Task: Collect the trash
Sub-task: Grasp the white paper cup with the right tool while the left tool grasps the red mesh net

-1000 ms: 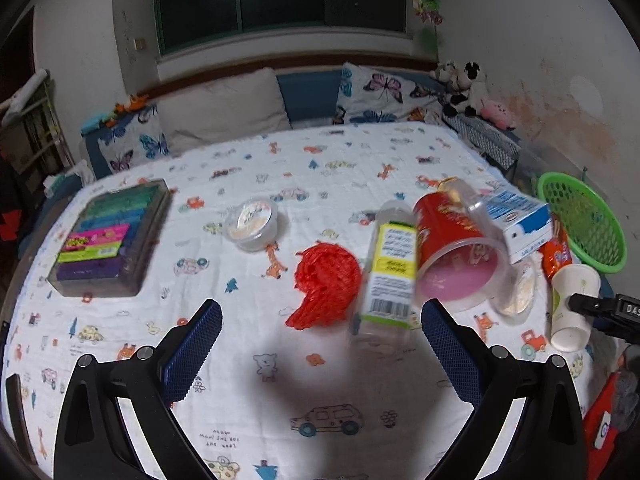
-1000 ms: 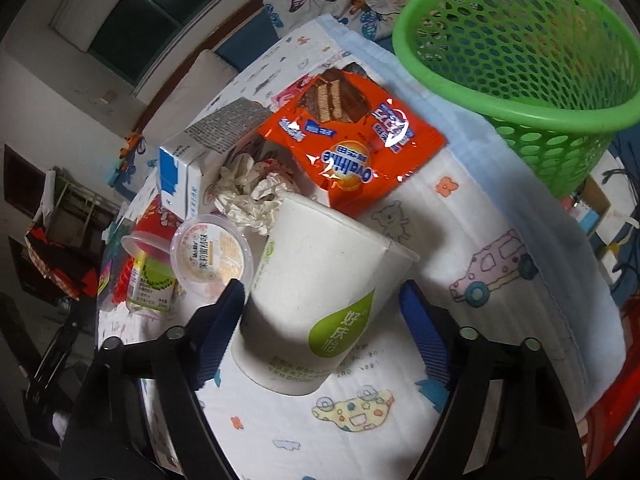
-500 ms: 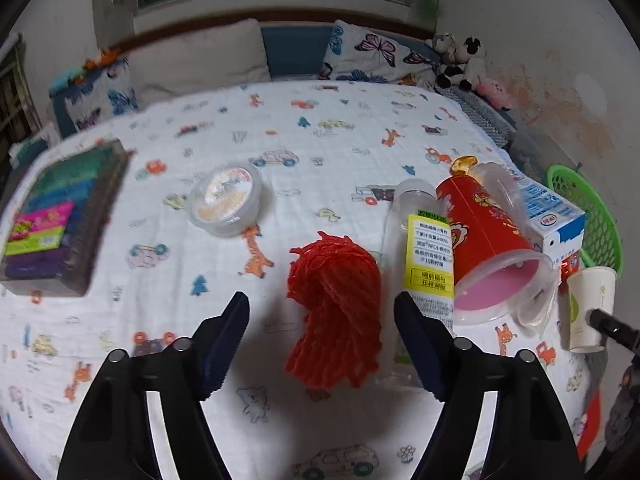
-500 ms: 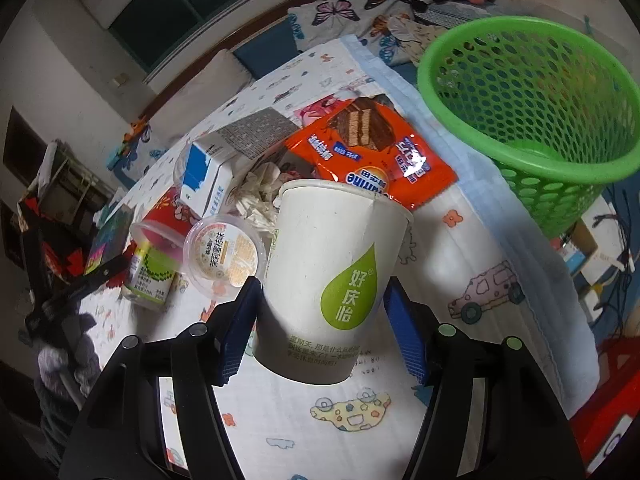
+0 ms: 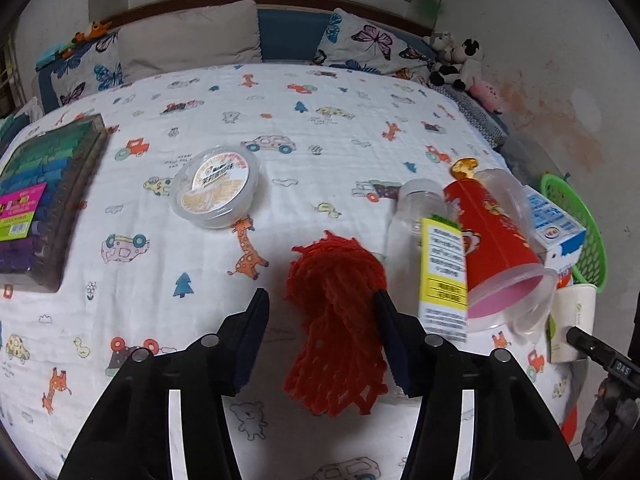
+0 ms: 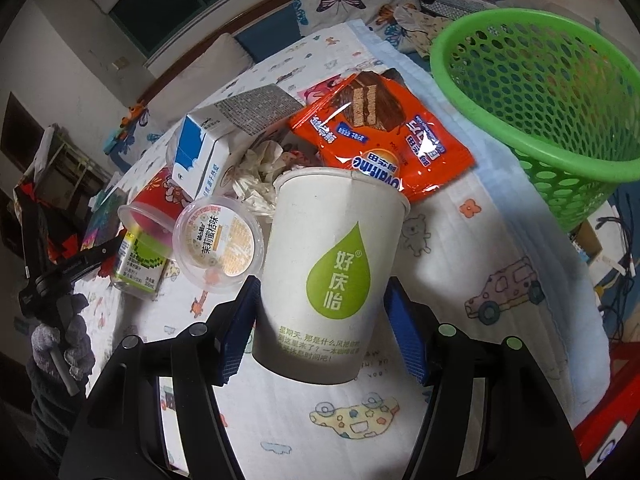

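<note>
While the left tongs (image 5: pixel 322 312) had just been closing, their blue ribbed pads stood on both sides of a red foam net (image 5: pixel 334 316), a soft mesh sleeve crumpled on the bed cover (image 5: pixel 320 128); the right pad touched the net, but a gap remained at the left pad, so the net was between the pads and not yet pinched. The bed cover was a white quilted cloth printed with small cars, giraffes and trees. Just right of the net lay a clear plastic bottle (image 5: pixel 430 248) with a yellow label, and beside it a red cup (image 5: pixel 496 248) inside a clear plastic one, lying on its side. Farther left sat a round, flat plastic tub (image 5: pixel 214 186) with a printed foil lid, well apart from the net. The right tongs (image 6: pixel 324 324) pinched a white paper cup (image 6: pixel 328 276), smooth and tapered, with a green drop printed on it, and both pads pressed on its lower wall. Behind the cup lay a shiny orange snack wrapper (image 6: pixel 384 136), a wad of crumpled white tissue (image 6: pixel 260 176) and a blue and white carton (image 6: pixel 212 152). A green plastic basket (image 6: pixel 532 120) with a perforated wall stood at the right, near the edge of the bed.
</note>
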Motion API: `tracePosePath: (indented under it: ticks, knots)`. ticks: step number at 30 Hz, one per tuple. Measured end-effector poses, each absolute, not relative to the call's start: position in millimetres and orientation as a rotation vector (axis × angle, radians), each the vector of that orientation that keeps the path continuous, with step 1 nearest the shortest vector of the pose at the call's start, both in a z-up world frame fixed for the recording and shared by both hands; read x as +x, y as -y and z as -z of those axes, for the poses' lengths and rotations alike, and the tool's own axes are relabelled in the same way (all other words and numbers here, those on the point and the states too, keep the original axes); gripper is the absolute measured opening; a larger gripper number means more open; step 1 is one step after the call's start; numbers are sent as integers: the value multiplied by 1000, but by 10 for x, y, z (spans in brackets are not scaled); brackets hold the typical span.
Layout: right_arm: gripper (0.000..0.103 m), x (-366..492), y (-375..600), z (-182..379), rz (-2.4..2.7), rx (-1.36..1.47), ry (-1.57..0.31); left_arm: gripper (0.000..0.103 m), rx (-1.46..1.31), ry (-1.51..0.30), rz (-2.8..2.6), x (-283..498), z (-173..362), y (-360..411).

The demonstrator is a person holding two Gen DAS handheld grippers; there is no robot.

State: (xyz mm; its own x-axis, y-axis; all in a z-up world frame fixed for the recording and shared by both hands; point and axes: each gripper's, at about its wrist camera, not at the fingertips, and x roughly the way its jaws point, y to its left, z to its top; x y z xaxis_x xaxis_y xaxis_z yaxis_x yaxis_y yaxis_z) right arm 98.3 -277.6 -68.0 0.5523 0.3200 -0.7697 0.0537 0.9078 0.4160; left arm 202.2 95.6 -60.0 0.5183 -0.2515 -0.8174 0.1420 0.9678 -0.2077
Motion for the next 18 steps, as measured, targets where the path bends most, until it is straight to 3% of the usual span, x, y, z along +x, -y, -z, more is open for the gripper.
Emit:
tracePosePath:
  ticks: [5,10,18]
  knots:
    - [64,1043,2767,729,-154,414,-989,51,-129,-1019,247,2068,666,-974]
    - [62,1012,2745,700,-146,391,-970,21,-173,-1001,302,2056,636,-988]
    - [61,902,2745,555,-160,357,-931,12,-185,-940,308,1883,442,-1048]
